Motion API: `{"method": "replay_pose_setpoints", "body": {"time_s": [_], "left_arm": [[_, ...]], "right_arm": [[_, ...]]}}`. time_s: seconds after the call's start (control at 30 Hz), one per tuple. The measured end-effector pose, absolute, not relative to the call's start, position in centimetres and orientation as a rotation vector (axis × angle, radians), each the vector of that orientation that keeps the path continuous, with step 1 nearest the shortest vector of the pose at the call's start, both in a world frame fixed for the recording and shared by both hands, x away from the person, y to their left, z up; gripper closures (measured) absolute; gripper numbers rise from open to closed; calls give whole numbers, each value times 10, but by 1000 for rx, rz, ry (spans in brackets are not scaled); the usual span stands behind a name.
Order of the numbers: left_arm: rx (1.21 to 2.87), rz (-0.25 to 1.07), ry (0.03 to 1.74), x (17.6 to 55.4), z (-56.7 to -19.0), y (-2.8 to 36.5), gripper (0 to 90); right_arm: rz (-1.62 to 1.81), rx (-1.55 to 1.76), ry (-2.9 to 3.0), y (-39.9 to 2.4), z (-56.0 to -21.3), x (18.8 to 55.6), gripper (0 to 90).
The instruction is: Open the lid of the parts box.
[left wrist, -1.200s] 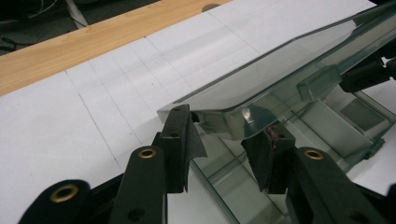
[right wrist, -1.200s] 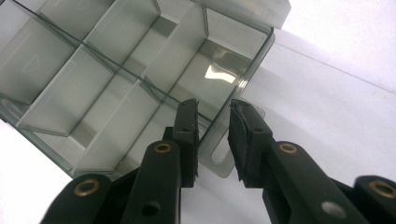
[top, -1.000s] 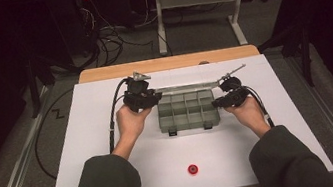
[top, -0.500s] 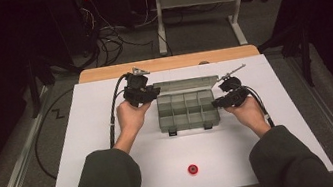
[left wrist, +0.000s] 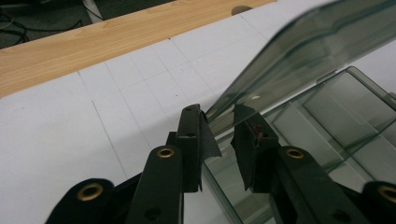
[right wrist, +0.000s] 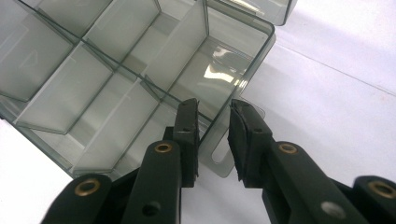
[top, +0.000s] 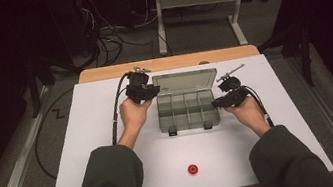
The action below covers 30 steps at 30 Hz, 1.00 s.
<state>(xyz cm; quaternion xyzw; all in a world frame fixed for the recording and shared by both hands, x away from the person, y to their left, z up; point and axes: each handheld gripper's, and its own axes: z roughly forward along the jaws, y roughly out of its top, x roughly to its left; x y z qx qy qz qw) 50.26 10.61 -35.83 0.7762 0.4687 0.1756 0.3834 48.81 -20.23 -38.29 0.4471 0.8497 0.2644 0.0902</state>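
Lid point(left wrist: 299, 51) edge between left claw point(left wrist: 219, 123) jaws, just closing; bare table point(top: 87, 151) left.

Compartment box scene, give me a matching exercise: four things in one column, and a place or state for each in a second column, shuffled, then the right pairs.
Things:
1. lid
2. red round thing
3. left gripper
4. right gripper

Places or states:
A. at the box's right wall, by a latch tab
B. raised, tilted back behind the compartments
C. jaws on either side of the lid's corner
D. alone on the white table top, near the person

Pairs: 1-B, 2-D, 3-C, 4-A
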Motion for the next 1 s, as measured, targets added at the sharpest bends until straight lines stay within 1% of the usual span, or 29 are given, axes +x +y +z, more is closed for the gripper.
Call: {"method": "replay_pose_setpoints", "body": {"time_s": [0.4, 0.93, 1.0], "left_arm": [[1989, 437, 1255, 521, -376, 103, 747], [2019, 430, 1291, 531, -393, 99, 761], [2004, 424, 1304, 532, -396, 99, 760]], "right_arm": [[774, 1308, 2530, -201, -383, 487, 759], [755, 1297, 2531, -199, -382, 487, 761], [754, 1293, 2531, -199, -382, 487, 760]]}}
